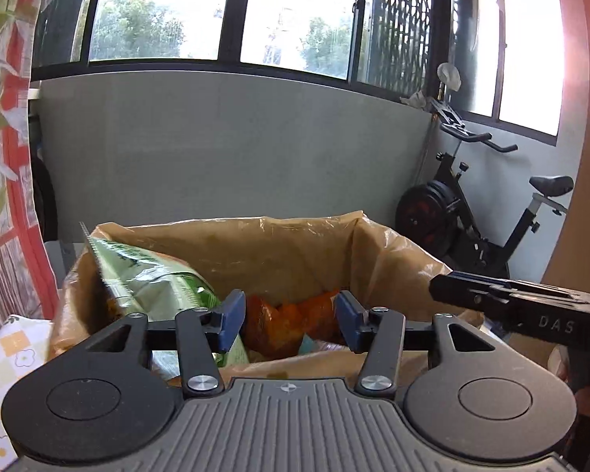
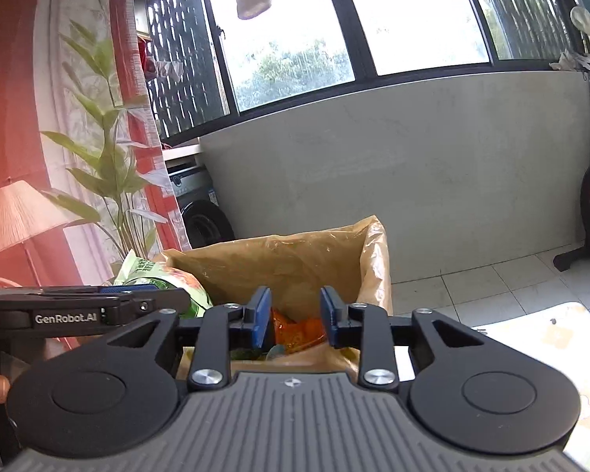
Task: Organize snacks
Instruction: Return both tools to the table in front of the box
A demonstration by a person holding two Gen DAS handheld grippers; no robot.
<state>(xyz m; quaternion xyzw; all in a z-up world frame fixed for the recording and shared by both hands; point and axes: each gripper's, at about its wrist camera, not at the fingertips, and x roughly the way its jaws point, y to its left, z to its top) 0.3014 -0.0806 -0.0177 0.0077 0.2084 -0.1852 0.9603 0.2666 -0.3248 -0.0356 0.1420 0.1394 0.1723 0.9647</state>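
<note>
A box lined with a tan plastic bag stands in front of both grippers; it also shows in the right wrist view. Inside lie an orange snack pack and a green snack bag that leans against the left wall and sticks up above the rim. The orange pack and the green bag show in the right wrist view too. My left gripper is open and empty just above the box's near rim. My right gripper is open and empty beside it, to the right.
A grey low wall under dark-framed windows runs behind the box. An exercise bike stands at the right. A red patterned curtain hangs at the left. A floral cloth lies at the right, by a tiled floor.
</note>
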